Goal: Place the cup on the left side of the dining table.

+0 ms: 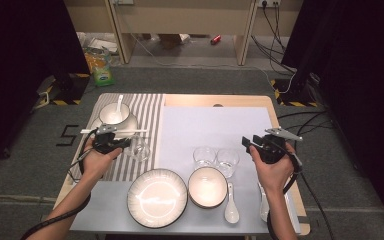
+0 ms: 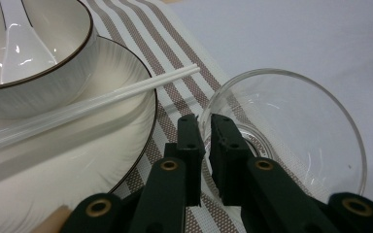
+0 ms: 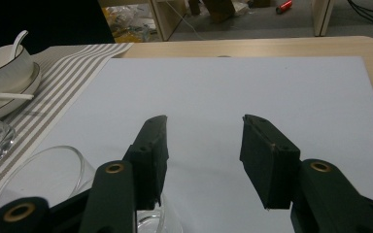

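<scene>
While gripped, glass mouth upward.

Dim room, grey carpet, lit table centre frame.
Grey carpet floor w/ black curtains upper left & right; light wood furniture top centre, cables upper right, hazard-tape feet, orange bag upper left.

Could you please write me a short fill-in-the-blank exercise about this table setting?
1. The left hand-held gripper is shut on the rim of a clear ____.
2. The white chopsticks lie across the rim of a ____.
3. The bowl on the striped placemat holds a white ____.
4. The jaws of the right hand-held gripper stand ____.

Missing words: glass; plate; spoon; open
</scene>
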The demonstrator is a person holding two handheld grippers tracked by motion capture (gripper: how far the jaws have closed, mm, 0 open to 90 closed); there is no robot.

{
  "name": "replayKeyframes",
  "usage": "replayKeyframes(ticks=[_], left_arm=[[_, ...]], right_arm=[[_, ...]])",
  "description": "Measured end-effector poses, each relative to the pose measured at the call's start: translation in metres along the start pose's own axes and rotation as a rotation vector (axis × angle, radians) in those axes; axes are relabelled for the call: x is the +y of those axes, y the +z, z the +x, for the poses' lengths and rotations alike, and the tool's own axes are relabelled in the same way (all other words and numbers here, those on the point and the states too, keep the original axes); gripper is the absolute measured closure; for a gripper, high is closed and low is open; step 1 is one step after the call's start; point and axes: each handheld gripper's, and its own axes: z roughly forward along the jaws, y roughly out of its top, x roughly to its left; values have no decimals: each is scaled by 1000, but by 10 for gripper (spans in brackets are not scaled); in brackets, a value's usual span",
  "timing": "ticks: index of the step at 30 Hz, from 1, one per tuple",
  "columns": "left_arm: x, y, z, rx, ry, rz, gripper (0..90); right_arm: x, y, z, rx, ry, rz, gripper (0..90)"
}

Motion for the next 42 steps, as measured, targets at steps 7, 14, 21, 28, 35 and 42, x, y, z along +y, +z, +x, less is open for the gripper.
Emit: replayKeyframes(ticks=[7,14,21,28,35,42], left_arm=[[3,7,-2,-3,-13,-18,811],[5,12,-4,-1,-18,-39,789],[5,14,-4,-9,-19,-35,752],[7,4,-6,8,-15,-94,587],[6,-6,-6,3,-18,-129,492],[1,-16,-3,10,-22,-174,448]], right_arm=[[0,-1,-1,0,5,-4,525],[0,-2,-2,1,7,-9,522],[1,-3,-3,-1,8,-10,522],[0,-2,-2,2,8,-10,519],[0,-3,-3,1,7,-9,519],[0,-3,-3,-3,11,-6,518]])
